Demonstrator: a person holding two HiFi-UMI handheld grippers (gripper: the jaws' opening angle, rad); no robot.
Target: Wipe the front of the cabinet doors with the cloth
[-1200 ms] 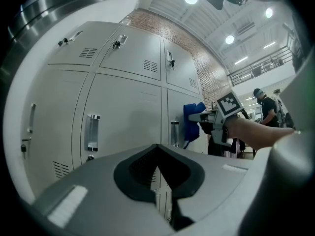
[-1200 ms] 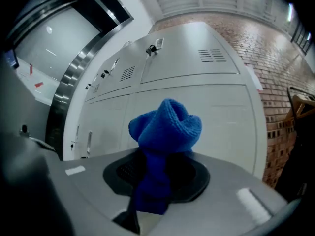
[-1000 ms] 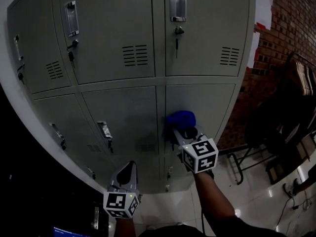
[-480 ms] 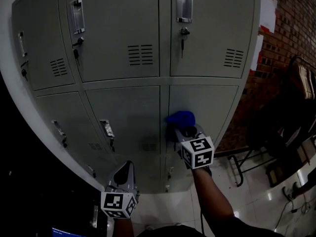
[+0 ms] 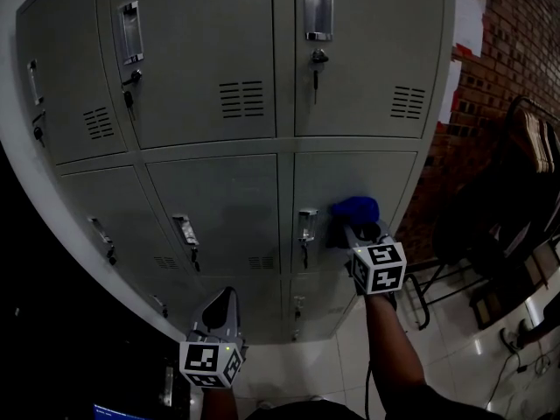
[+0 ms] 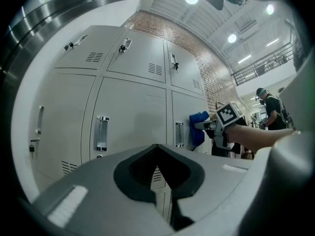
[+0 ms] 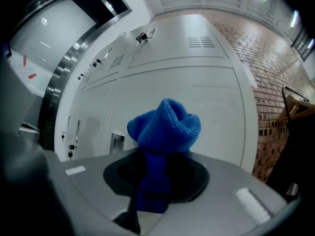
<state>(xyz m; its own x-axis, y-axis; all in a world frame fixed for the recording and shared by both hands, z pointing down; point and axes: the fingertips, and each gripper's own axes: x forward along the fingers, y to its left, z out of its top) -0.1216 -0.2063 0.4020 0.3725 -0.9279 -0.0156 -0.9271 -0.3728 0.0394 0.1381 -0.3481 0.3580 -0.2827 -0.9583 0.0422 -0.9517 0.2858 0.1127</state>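
Note:
A grey metal locker cabinet (image 5: 219,182) with several doors fills the head view. My right gripper (image 5: 354,224) is shut on a bunched blue cloth (image 5: 355,208), pressed against the lower right door (image 5: 385,178), to the right of that door's handle (image 5: 306,226). In the right gripper view the blue cloth (image 7: 165,132) bulges out between the jaws in front of the grey door (image 7: 211,102). My left gripper (image 5: 223,309) hangs low, shut and empty, away from the doors. The left gripper view shows the blue cloth (image 6: 199,128) and the right gripper (image 6: 206,126) at the cabinet (image 6: 133,107).
A brick wall (image 5: 499,68) with white paper sheets (image 5: 467,16) stands right of the cabinet. A dark chair (image 5: 490,226) sits at right on the glossy tiled floor (image 5: 455,357). Keys hang in the upper door locks (image 5: 315,68). A person (image 6: 270,112) stands far off in the left gripper view.
My right gripper has slid the blue cloth to the right across the lower right door, uncovering the door handle. The left gripper has stayed put.

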